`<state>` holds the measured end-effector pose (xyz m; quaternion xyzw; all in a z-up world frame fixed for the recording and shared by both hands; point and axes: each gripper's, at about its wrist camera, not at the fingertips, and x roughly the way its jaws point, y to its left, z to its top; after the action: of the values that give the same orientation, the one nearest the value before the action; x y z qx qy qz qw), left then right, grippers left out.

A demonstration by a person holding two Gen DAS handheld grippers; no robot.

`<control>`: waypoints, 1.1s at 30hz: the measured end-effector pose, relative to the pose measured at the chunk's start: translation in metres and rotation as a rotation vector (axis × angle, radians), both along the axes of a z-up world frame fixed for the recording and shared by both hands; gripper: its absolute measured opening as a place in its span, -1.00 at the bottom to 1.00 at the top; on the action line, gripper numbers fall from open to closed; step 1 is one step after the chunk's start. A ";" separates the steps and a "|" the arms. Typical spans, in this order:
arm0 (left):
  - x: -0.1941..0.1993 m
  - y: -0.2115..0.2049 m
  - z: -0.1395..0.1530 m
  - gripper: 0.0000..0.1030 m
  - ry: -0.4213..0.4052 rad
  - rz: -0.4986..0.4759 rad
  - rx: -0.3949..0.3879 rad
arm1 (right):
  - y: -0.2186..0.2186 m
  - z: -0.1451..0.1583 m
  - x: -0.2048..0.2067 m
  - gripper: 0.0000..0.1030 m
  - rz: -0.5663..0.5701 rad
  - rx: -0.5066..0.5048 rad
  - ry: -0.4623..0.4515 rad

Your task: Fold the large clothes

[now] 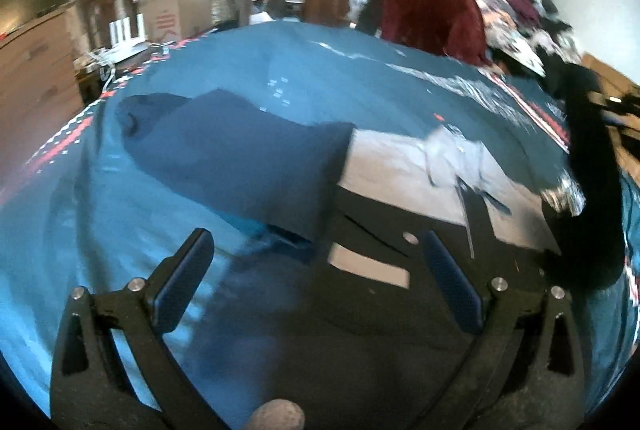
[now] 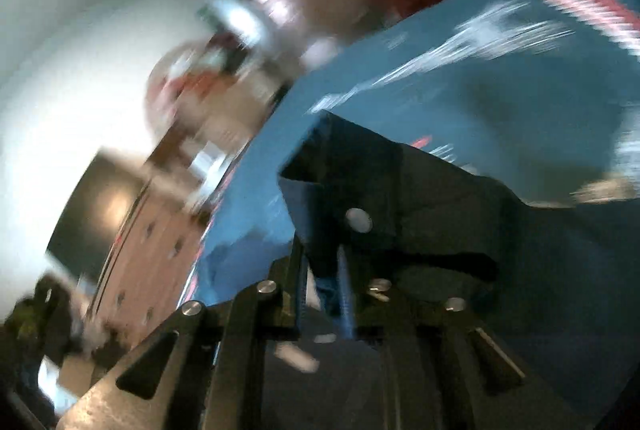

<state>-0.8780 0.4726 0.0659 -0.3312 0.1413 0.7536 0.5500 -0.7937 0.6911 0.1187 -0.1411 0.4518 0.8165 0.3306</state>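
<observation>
Jaws, left: left gripper (image 1: 316, 274) stands spread wide and empty, hovering low over the dark garment (image 1: 248, 158), the pads apart on either side of a fold edge.
Jaws, right: right gripper (image 2: 320, 294) is pressed together, pinching a dark flap of the same garment (image 2: 384, 182); that view is badly blurred and tilted, so how deep the bite goes is hard to tell.
Garment position: it lies spread on the blue patterned cover (image 1: 100, 210) of the bench, a navy part to the left, a dark panel with pale blocks to the right, one edge raised by the right gripper.
Behind: cardboard boxes (image 1: 172, 2) at the left, a heap of clothes (image 1: 480, 6) at the right.
Handling: soft, limp and light, likely to sag and slide on the smooth cover; no stiffness to lean on.
Where to hold: at a hem or corner, through both layers, opposite the pinched flap, so that the fold stays square.
</observation>
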 end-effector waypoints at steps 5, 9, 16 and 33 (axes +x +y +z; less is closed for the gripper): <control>-0.015 0.000 -0.007 0.99 0.023 0.015 -0.021 | -0.049 -0.039 -0.105 -0.29 0.151 0.023 -0.107; -0.021 0.000 -0.027 0.99 0.012 -0.011 -0.068 | -0.104 -0.088 -0.056 -0.19 0.143 0.000 -0.157; -0.018 0.011 -0.052 0.99 -0.085 -0.064 -0.111 | -0.125 -0.137 0.113 -0.18 -0.169 -0.048 -0.355; -0.013 0.015 -0.056 0.99 -0.056 -0.081 -0.158 | -0.089 -0.224 0.231 -0.89 -0.331 -0.312 -0.164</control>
<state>-0.8907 0.4873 0.0098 -0.3886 0.1980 0.7076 0.5560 -0.5626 0.6025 -0.1051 -0.1805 0.5612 0.6573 0.4696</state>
